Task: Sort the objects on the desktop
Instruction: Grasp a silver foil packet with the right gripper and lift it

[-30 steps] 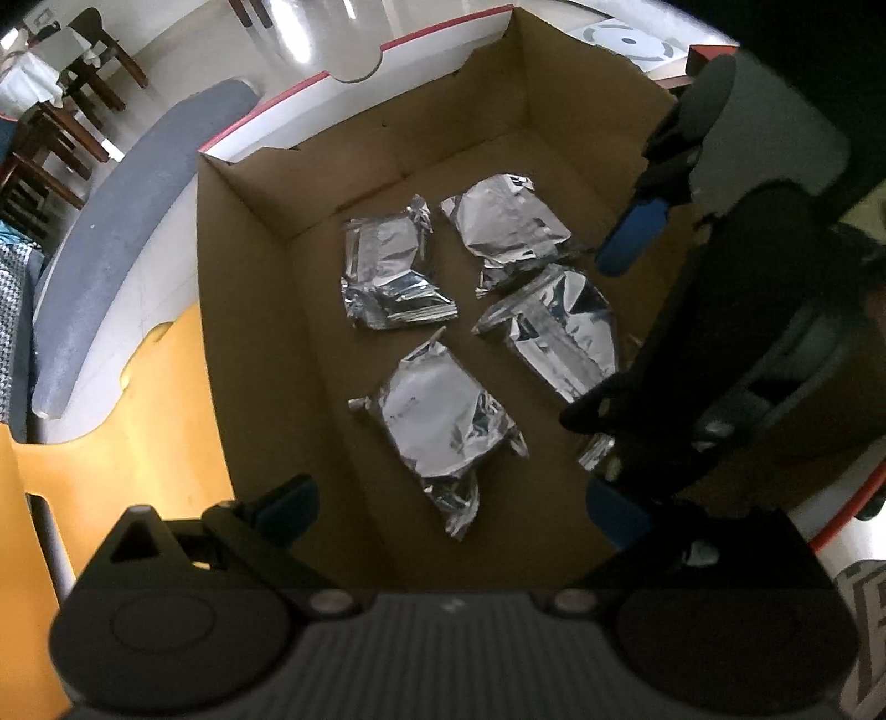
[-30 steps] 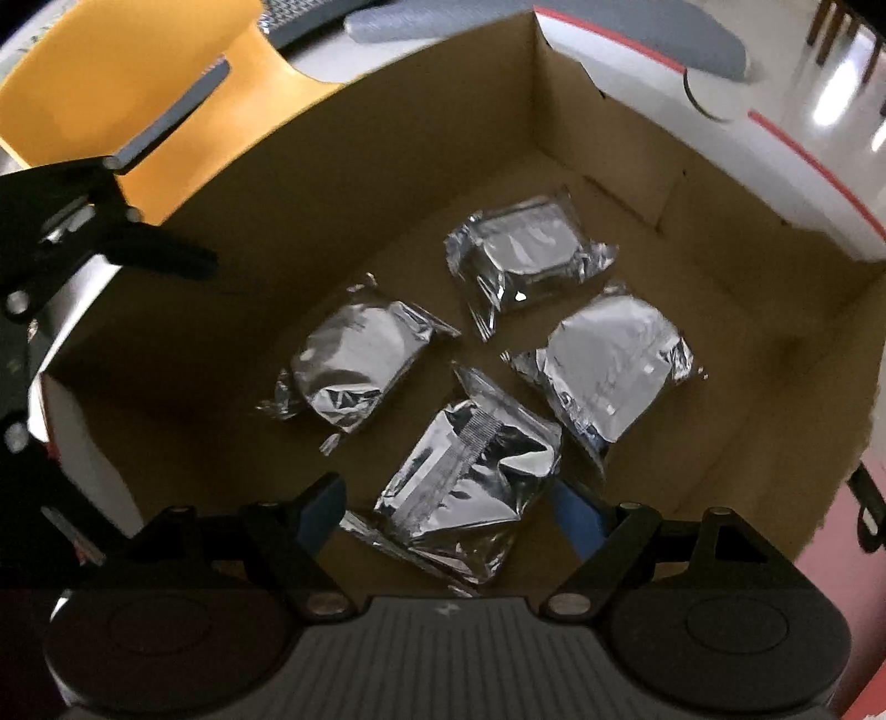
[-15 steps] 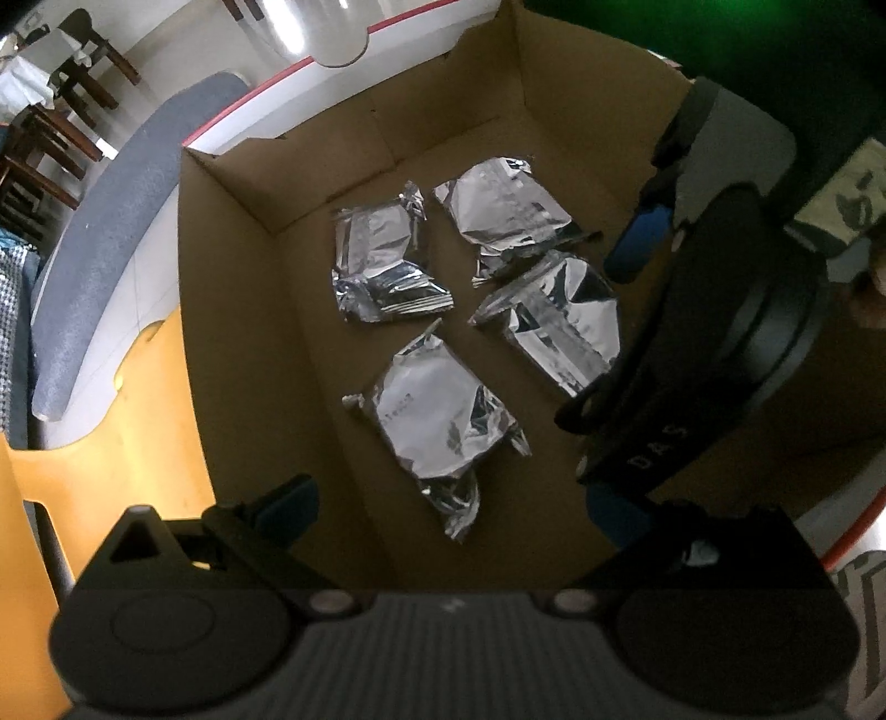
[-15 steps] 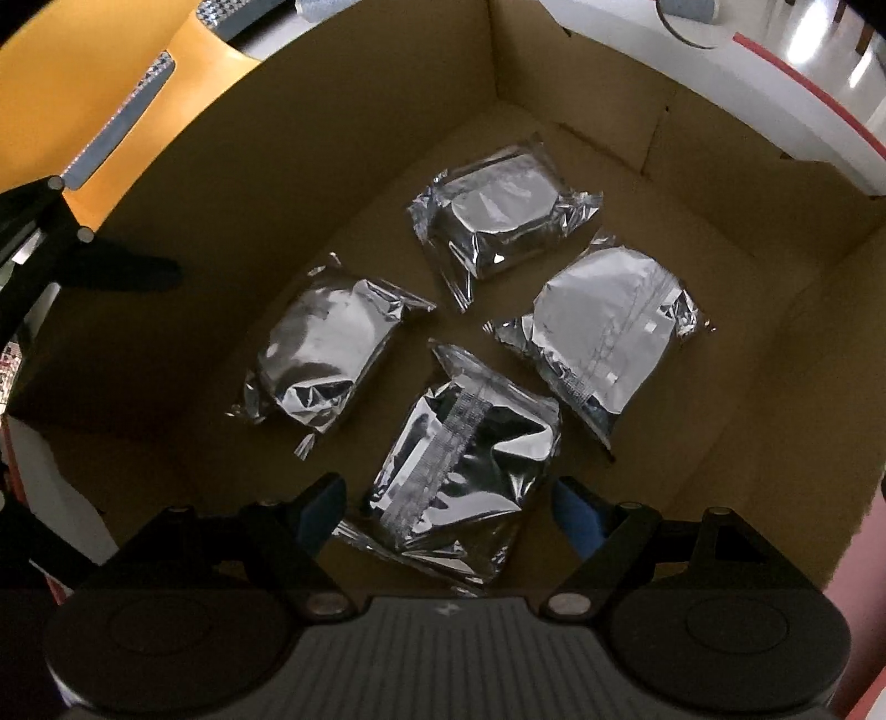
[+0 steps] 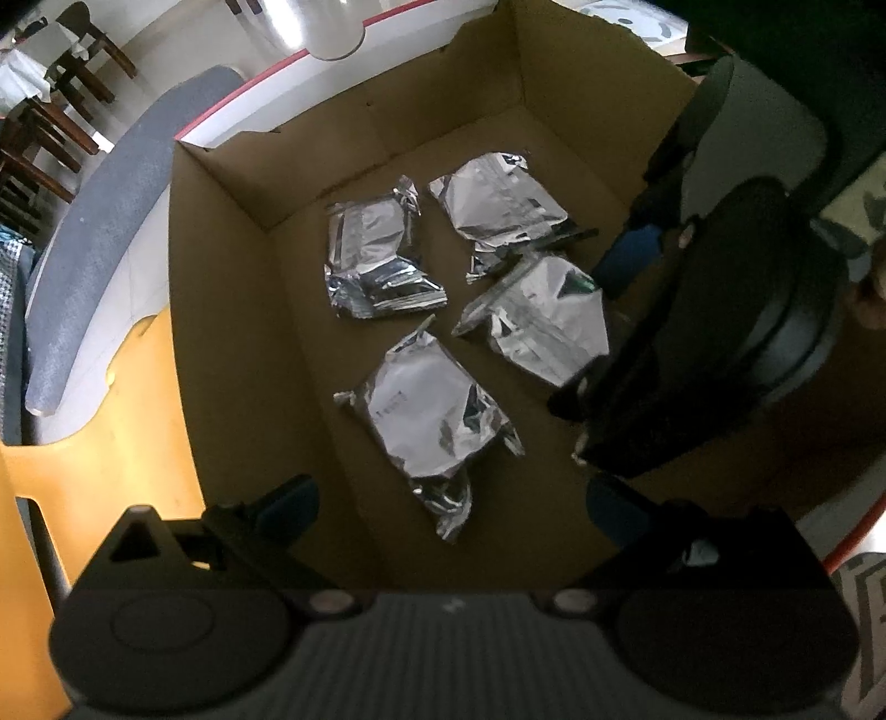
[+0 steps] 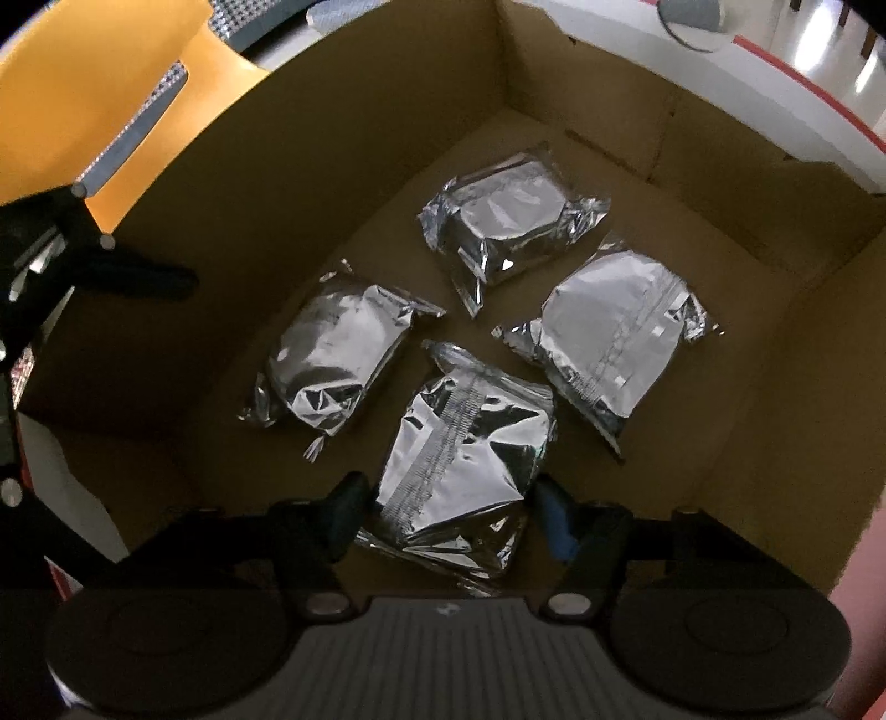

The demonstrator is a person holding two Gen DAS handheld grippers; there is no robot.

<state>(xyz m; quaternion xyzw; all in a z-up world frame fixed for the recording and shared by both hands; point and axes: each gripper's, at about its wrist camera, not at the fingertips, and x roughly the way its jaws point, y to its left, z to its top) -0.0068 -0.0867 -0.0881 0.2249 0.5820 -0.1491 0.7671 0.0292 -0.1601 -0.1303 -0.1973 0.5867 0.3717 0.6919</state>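
The right tool (image 6: 451,512) has just closed around the nearest foil pouch (image 6: 468,448) in the cardboard box (image 6: 581,88).

floor: pale and glossy with bright glare (image 5: 183,33), seen beyond the top left of the left wrist view
chairs: dark wooden chairs (image 5: 50,111) standing on that floor at the far left
cushion: a long grey-blue padded piece (image 5: 94,260) lying along a white surface (image 5: 83,399)
orange surface: a bright orange panel (image 6: 94,99) at the upper left of the right wrist view, with a grey patterned strip (image 6: 138,133) on it
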